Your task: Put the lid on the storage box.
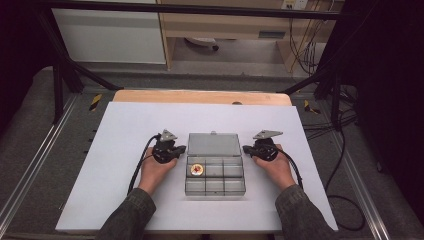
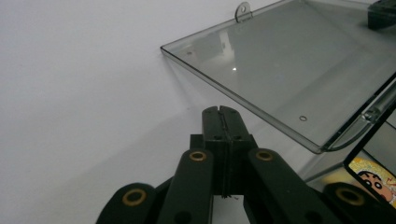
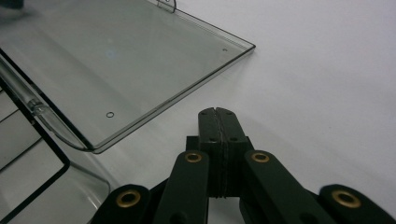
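Note:
A clear plastic compartment box point(image 1: 215, 177) lies open in the middle of the white table sheet, its lid point(image 1: 214, 144) folded back flat. One compartment holds a round yellow and red cartoon item point(image 1: 196, 169), whose edge also peeks in as a cartoon picture point(image 2: 373, 179). My left gripper point(image 1: 181, 148) sits just left of the lid point(image 2: 289, 65), jaws pressed together with nothing between them point(image 2: 220, 112). My right gripper point(image 1: 246, 148) rests just right of the lid point(image 3: 116, 60), likewise shut and empty point(image 3: 217, 113). A hand holds each gripper.
The white sheet point(image 1: 125, 150) spreads wide on both sides of the box. A wooden table edge point(image 1: 200, 96) runs along the back. Black frame bars and cables point(image 1: 340, 150) stand at the right and left borders.

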A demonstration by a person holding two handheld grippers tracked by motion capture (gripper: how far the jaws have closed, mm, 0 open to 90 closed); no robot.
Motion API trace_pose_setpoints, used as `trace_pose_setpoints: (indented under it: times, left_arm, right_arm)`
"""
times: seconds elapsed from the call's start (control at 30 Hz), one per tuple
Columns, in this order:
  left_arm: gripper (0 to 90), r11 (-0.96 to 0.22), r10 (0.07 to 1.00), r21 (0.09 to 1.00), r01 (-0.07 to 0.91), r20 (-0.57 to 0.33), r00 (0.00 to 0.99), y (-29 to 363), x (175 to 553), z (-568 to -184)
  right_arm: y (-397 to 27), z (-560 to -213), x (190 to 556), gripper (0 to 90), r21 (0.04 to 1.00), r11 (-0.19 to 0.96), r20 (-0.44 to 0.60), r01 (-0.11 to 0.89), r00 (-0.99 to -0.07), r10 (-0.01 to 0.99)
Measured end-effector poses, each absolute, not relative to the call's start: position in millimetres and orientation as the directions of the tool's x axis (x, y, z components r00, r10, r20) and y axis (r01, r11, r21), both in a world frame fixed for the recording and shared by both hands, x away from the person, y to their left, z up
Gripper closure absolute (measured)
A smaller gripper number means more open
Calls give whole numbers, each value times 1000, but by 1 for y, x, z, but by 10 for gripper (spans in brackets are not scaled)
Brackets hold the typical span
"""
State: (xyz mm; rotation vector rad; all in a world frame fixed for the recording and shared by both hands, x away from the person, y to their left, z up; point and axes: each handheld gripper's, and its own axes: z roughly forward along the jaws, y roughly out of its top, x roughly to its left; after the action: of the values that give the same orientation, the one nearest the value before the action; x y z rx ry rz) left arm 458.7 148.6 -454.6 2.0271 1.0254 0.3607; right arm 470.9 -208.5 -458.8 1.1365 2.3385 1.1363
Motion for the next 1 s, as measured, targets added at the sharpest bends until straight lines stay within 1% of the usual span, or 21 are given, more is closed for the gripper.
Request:
trace_pose_setpoints:
  times: [0.17,0.43,0.77,0.87,1.0]
  left_arm:
    - [900,-359,767,768,530,-81,636,144,460,-458]
    - [900,-371,754,767,524,-81,652,140,464,-458]
    - [900,-358,752,776,519,-90,653,141,465,-458]
    - [900,-347,752,784,515,-95,652,141,464,-458]
    - [900,-336,750,794,507,-100,654,142,464,-457]
  right_arm:
    - [-206,-459,471,900,765,380,77,520,-659,748]
    - [-201,-460,473,900,772,376,86,512,-671,736]
    - [-199,-461,471,900,781,377,82,498,-681,728]
    - [-199,-460,470,900,786,358,100,504,-675,731]
    - [-199,-460,468,900,796,356,92,490,-679,728]
